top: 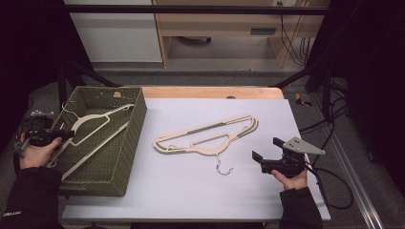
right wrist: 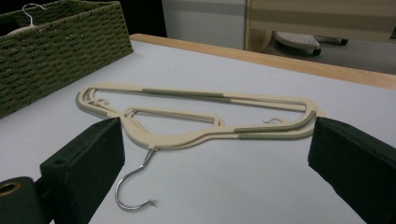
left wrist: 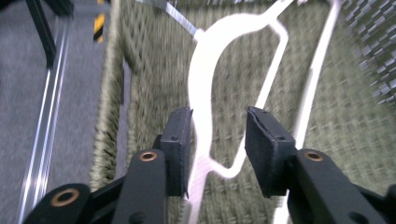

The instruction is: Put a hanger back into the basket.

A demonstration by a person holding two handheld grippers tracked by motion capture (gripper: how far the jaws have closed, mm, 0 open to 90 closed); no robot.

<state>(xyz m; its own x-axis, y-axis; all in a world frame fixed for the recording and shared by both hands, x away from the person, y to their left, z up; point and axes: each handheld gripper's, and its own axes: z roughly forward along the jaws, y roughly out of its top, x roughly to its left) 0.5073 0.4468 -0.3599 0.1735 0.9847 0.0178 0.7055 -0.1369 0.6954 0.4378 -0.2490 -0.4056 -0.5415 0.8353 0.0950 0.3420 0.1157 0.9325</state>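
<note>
Left gripper (top: 67,135) sits at the left of the high view, over the near-left wall of the green woven basket (top: 136,125). Jaws part open, straddling the shoulder of the white hanger (left wrist: 205,70) lying in the basket; pads not pressing on it, so nothing held. One pad looks right against the hanger edge, can't tell if it touches.

Right gripper (top: 267,153) is lower right in the high view, jaws wide open, empty, aimed at the beige hangers (top: 205,136) flat on the worktop (top: 191,195) mid-frame. They look like two stacked, chrome hook (right wrist: 135,186) pointing toward the gripper.

Risks, my read:
- Lifting left out at an angle could snag the white hanger on a pad and drag it up the basket wall.
- Right grabbing the stack may take one hanger only, or pinch both and have them slide apart.
- Flat hangers on smooth worktop: pads may push them away instead of getting under.
</note>
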